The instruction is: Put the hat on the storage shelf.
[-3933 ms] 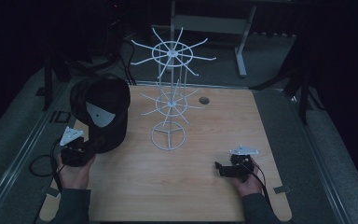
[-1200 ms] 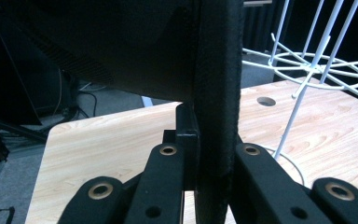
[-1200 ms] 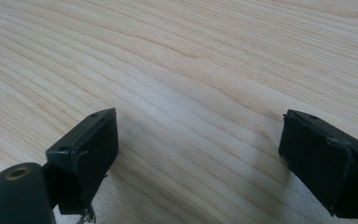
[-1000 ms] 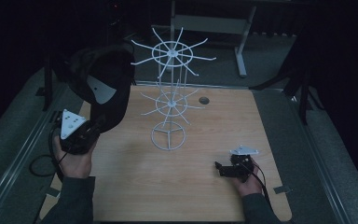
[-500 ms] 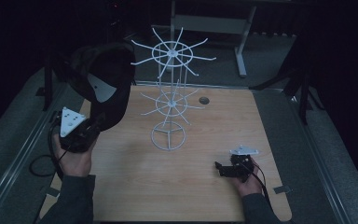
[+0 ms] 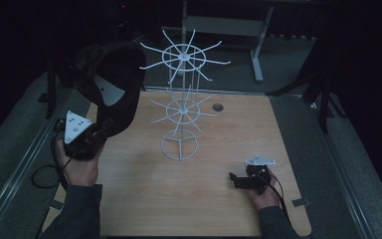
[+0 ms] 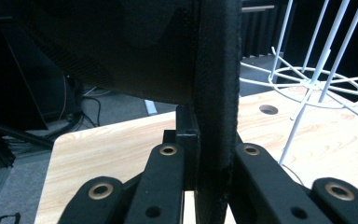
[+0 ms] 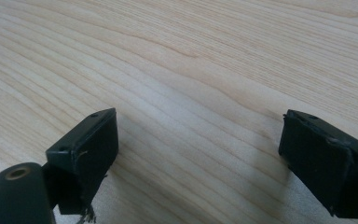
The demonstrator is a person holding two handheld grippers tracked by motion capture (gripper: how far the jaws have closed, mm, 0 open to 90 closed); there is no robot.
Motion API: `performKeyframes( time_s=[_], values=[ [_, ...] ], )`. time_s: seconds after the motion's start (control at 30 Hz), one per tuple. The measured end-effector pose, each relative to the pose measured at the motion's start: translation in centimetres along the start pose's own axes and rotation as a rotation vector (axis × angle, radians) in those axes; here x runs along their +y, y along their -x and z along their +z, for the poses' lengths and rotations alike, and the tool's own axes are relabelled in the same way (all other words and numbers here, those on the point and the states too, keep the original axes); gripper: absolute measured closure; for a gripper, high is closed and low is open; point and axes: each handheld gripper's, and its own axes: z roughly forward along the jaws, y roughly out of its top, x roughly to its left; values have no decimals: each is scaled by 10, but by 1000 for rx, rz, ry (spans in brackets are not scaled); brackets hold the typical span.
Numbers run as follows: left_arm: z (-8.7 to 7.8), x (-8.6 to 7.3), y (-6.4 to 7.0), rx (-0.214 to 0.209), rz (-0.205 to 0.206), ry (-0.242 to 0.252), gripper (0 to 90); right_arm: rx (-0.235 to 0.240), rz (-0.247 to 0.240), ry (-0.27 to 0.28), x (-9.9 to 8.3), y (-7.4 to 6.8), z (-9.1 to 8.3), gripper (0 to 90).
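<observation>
**High view: black cap held up beside the white wire rack**

High view shows a wooden table (image 6: 189,199) in a dark room, with a white wire rack (image 6: 181,107) standing upright near its middle. The rack has a ring base, a small spoked tier partway up and a larger spoked tier at the top. A small round hole (image 6: 217,107) sits in the tabletop just behind and to the right of the rack.

At the left edge of the table, the left gripper (image 6: 99,132) is raised off the surface and holds a black cap (image 6: 107,82) up in the air, to the left of the rack's upper tier and apart from it. A pale patch shows on the cap. In the left gripper view the two black jaws are clamped on a stiff black edge of the cap (image 7: 216,107), which rises straight up between them, with the rack (image 7: 314,84) off to the right.

The right gripper (image 6: 236,180) lies low at the table's front right, well apart from the rack. In the right gripper view its jaws stand wide apart over bare wood (image 8: 191,70), gripping nothing.
</observation>
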Motion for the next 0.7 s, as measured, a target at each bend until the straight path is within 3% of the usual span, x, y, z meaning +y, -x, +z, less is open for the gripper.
performKeyframes(
  time_s=[0.7],
  values=[
    [2, 10, 2, -9, -6, 13, 866, 0, 0, 0, 0, 0, 0, 117]
  ],
)
